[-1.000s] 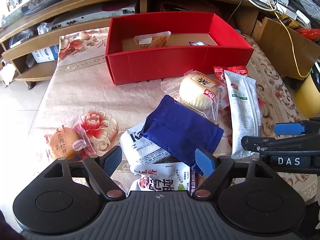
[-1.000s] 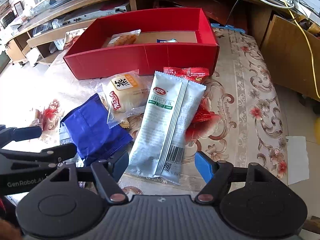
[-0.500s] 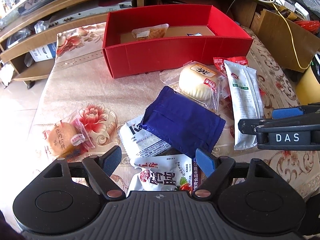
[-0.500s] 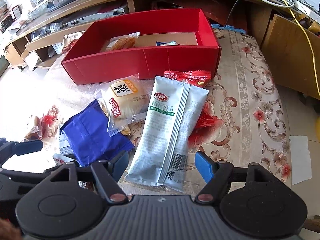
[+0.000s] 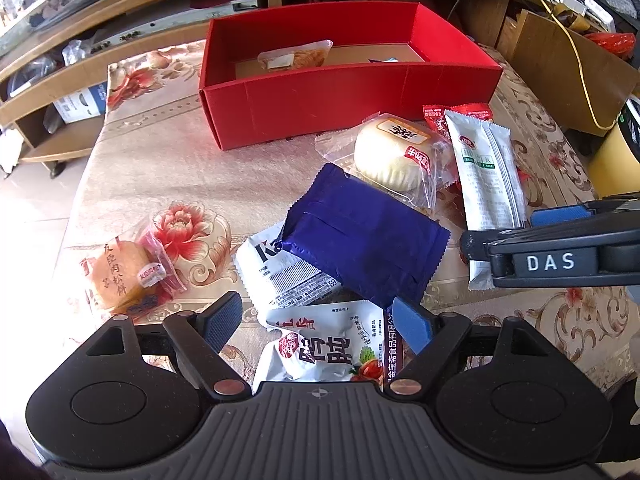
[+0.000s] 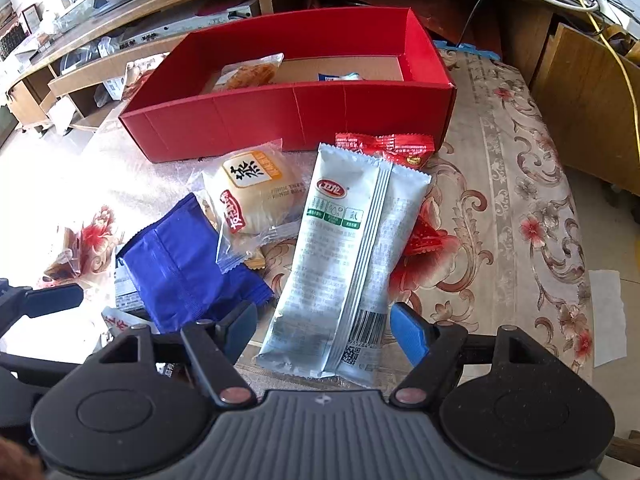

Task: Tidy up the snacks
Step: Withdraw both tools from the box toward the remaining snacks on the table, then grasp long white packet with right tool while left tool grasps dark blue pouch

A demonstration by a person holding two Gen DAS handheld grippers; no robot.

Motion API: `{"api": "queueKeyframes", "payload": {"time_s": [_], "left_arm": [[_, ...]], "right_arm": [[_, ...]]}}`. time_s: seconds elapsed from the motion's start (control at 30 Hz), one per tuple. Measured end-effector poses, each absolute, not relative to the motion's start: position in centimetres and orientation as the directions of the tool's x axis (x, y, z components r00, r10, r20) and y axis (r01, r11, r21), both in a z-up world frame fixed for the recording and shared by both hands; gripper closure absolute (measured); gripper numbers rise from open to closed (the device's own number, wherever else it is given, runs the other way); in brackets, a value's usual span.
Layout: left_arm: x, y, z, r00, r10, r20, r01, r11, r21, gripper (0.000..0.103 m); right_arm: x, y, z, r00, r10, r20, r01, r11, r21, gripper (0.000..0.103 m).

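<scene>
A: Hovering low in the left wrist view, the left gripper has its jaws spread, nothing pinched. The white snack bag with red lettering lies between the pads at the bottom centre, no pad pressing on it. The blue packet sits just above, overlapping a white barcode packet at mid-frame.

B: And the right one?

A: In the right wrist view the right gripper is spread too, holding nothing. The long white-and-green packet runs from mid-frame down to the bottom centre, its lower end between the two pads; contact I cannot tell. The blue packet lies left of it, near the left pad.

B: Other loose snacks?

A: A round pastry in clear wrap at centre, partly over the blue packet. A red wrapper peeks out above the long packet, just in front of the box. A second wrapped pastry lies alone at the lower left of the left view, well apart from the pile. All rest on a floral tablecloth.

B: Container?

A: A red box, open-topped, in the upper centre. Inside: a clear-wrapped pastry toward its left, and a small blue-and-white packet toward its right, mostly hidden by the near wall.
</scene>
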State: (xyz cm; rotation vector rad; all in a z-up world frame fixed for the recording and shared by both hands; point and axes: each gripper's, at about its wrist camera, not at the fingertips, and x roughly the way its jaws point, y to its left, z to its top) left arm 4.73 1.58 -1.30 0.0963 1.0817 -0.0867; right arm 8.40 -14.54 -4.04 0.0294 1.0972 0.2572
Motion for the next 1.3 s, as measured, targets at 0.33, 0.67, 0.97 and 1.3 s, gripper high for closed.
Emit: {"api": "queueKeyframes", "payload": {"time_s": [0.33, 0.67, 0.97, 1.3], "left_arm": [[4.6, 1.5, -1.4, 0.464, -0.028, -0.886, 0.127, 0.991, 0.035, 0.016], [4.6, 1.3, -1.5, 0.459, -0.028, -0.888, 0.135, 0.99, 0.038, 0.015], [4.8, 1.4, -1.8, 0.45, -0.025, -0.892, 0.126, 0.991, 0.037, 0.015], [5.2, 3.5, -2.0, 0.434, -0.028, -0.901, 0.059, 0.998, -0.002, 0.014]], "right_arm": [[8.8, -14.1, -4.5, 0.422, 0.217, -0.88, -0.197, 0.97, 0.144, 0.029], [9.1, -13.6, -5.1, 0.41, 0.205, -0.889, -0.207, 0.97, 0.128, 0.028], [9.6, -13.1, -6.0, 0.412, 0.182, -0.893, -0.218, 0.971, 0.098, 0.026], [10.5, -13.1, -6.6, 0.367, 0.242, -0.898, -0.232, 0.959, 0.163, 0.002]]}}
